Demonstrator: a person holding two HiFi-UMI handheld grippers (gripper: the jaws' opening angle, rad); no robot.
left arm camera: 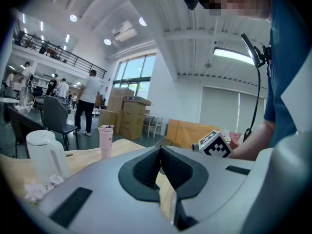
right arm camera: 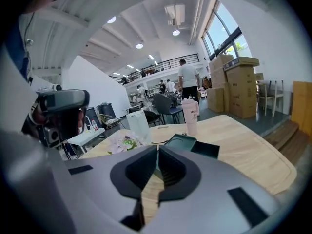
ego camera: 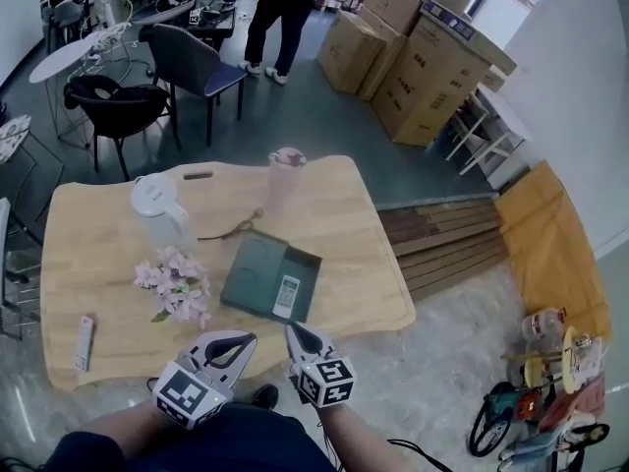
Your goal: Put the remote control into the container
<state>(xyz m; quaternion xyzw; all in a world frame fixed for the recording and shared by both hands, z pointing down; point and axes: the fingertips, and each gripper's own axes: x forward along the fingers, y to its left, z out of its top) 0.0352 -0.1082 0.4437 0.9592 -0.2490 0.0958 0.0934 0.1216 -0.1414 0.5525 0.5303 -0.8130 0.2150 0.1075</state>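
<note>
A white remote control [ego camera: 286, 296] lies in the dark green tray container [ego camera: 246, 268] near the middle of the wooden table [ego camera: 344, 214]. A second white remote [ego camera: 85, 342] lies on the table at the near left corner. Both grippers hover above the table's near edge, close to my body. My left gripper [ego camera: 248, 339] [left arm camera: 160, 149] is shut and holds nothing. Just to its right, my right gripper [ego camera: 293, 330] [right arm camera: 158, 147] is also shut and empty, and the container [right arm camera: 180, 141] shows beyond its tips.
On the table stand a white kettle [ego camera: 157, 205], a pink tumbler [ego camera: 284, 177] and a bunch of pale flowers [ego camera: 177, 281], with a thin cable [ego camera: 231, 230] behind the tray. Chairs [ego camera: 197, 67], cardboard boxes [ego camera: 423, 57] and a standing person [ego camera: 280, 8] are beyond the table.
</note>
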